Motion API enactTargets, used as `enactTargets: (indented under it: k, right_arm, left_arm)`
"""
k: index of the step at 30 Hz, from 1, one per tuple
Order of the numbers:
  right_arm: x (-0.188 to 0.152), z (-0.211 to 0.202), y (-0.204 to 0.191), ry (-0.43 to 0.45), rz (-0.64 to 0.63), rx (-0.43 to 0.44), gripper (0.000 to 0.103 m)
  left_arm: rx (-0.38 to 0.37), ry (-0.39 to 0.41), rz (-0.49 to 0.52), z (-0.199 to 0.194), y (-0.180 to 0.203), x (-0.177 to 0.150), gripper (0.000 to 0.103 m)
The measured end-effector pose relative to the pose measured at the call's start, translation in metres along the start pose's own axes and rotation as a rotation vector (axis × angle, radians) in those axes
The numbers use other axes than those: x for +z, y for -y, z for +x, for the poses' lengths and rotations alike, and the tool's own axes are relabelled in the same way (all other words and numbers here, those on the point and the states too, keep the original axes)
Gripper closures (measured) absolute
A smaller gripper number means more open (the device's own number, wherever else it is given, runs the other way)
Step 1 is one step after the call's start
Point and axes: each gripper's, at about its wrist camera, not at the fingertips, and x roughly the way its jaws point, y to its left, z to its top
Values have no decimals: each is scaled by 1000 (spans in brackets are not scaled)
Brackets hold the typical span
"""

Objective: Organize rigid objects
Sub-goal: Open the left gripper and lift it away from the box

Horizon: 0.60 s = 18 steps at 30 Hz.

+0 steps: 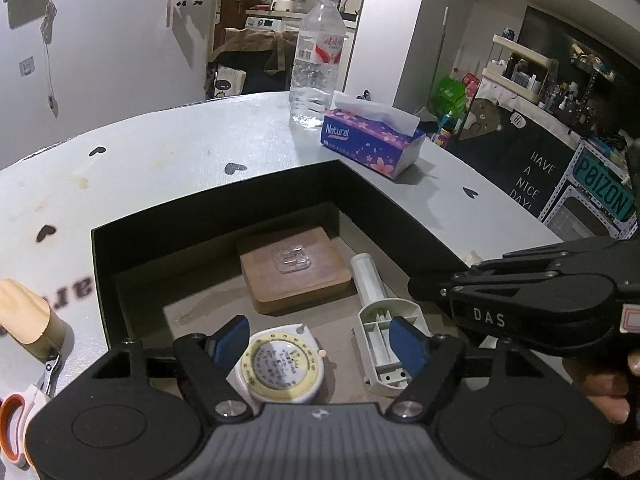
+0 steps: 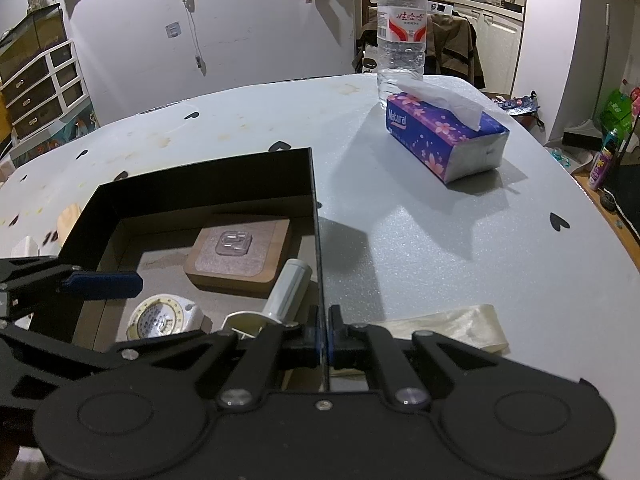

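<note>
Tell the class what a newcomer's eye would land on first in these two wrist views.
First, the black box on the pale table, with a wooden block, a round tape measure and a white holder inside. The right gripper is shut on the box's right wall, while the left gripper is open above the tape measure. Behind stand a purple tissue pack and a water bottle.

Left wrist cam sits just above the black box (image 1: 216, 216), angled steeply down into it; box fills centre and lower frame, room fills the top. Right wrist cam sits at the box's right wall, facing the same way, box at lower left, table (image 2: 420, 240) at right. Both views share box interior, water bottle (image 1: 318, 56) and tissue pack (image 1: 372, 140) at upper right of centre.
</note>
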Motion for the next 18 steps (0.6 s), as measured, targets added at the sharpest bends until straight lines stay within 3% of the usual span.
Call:
enactTargets:
  k: [6, 18]
  right_arm:
    - [0, 0, 0, 0, 0, 0, 99]
    - [0, 0, 0, 2, 3, 1, 99]
  left_arm:
    - [1, 6, 3, -5, 1, -1, 25]
    - [49, 54, 10, -31, 2, -5, 9]
